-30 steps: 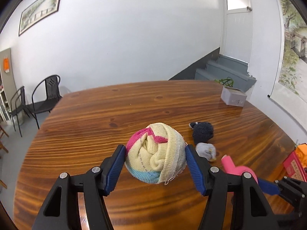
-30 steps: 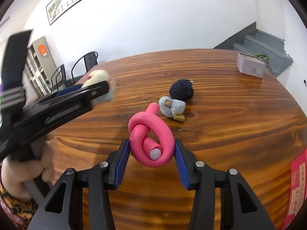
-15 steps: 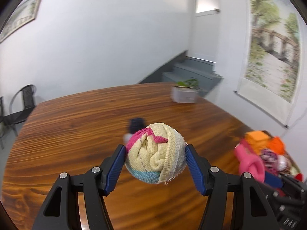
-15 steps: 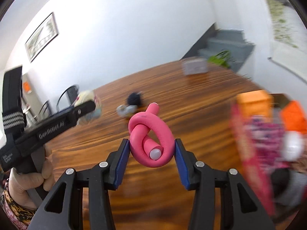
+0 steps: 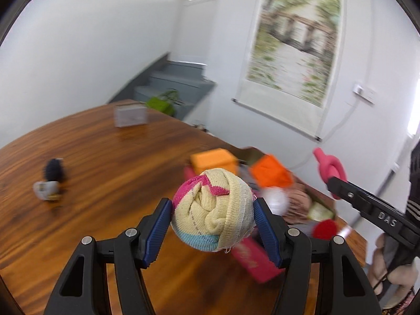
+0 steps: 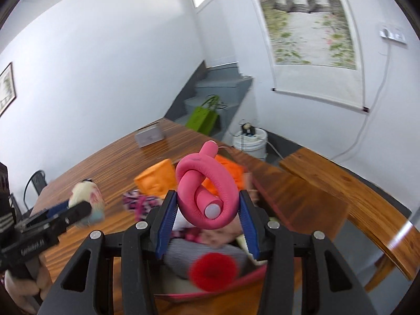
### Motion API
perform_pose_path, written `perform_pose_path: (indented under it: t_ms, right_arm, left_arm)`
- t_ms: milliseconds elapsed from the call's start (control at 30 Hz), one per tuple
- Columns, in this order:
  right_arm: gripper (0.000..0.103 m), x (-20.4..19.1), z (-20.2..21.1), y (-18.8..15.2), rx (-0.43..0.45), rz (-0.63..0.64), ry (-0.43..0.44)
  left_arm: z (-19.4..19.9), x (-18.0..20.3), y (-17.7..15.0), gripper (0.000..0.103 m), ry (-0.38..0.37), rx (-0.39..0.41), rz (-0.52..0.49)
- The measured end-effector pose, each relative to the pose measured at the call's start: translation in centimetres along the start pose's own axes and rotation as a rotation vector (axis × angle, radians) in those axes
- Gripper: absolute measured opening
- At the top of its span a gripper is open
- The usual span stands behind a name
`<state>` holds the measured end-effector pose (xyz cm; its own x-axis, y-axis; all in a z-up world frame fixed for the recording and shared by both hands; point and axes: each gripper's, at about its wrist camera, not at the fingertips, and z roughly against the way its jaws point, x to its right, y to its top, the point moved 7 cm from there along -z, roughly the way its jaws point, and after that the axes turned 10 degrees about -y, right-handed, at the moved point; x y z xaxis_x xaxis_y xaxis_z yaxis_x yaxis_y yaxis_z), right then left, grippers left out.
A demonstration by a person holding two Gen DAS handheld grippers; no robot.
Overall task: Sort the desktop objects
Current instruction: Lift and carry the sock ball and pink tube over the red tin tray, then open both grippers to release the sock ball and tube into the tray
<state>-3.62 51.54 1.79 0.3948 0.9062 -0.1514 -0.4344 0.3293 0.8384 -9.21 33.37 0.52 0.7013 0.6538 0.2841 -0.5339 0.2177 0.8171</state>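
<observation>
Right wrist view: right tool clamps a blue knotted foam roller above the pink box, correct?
Not quite: the knotted foam roller is pink, not blue. The right wrist view shows the right tool clamping it above the pink box.

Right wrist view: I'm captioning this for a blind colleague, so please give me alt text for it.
The right gripper is shut on a knotted pink foam tube, held above a pink box crowded with soft things, including a red pompom and orange blocks. At left, the left gripper carries a rolled sock over the wooden table.
</observation>
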Motion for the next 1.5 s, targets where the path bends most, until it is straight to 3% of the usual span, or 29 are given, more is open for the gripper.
perform_pose_path:
  t_ms: [233, 467, 600, 733, 967, 1133, 1267, 1433, 1500]
  right_arm:
    - [0.050, 1.3, 0.0, -0.6, -0.009, 0.010, -0.016]
    - [0.050, 2.7, -0.6, -0.2, -0.010, -0.018, -0.004]
    - [0.050, 2.5, -1.4, 0.3, -0.023, -0.023, 0.032]
    - [0.051, 2.2, -2.1, 0.8, -0.041, -0.040, 0.078]
    - [0.052, 0.8, -3.9, -0.2, -0.109, -0.009, 0.093]
    - [0.059, 0.7, -4.4, -0.6, -0.130, -0.030, 0.057]
    - [0.062, -0.1, -2.8, 0.2, -0.071, -0.037, 0.047]
    - [0.068, -3.1, -1.1, 1.0, -0.002, -0.014, 0.064]
    - [0.070, -5.6, -0.7, 1.0, 0.006, 0.012, 0.114]
  left_arm:
    - [-3.5, 5.4, -0.1, 0.065, -0.085, -0.060, -0.095]
    - [-6.5, 6.2, -1.7, 0.067, -0.114, -0.129, -0.095]
    - [-5.8, 5.7, -1.9, 0.069, -0.167, -0.142, -0.055]
    - [-4.2, 6.0, -1.1, 0.082, -0.204, -0.102, -0.036]
    - [-1.4, 5.0, -0.5, 0.082, -0.202, -0.042, -0.030]
    - [0.3, 2.2, -0.6, 0.082, -0.161, -0.017, 0.006]
    - [2.1, -0.5, -0.7, 0.082, -0.102, 0.028, 0.028]
    - [5.2, -5.7, -2.0, 0.082, 0.017, 0.063, 0.095]
    - [6.6, -7.9, -2.6, 0.082, 0.076, 0.079, 0.124]
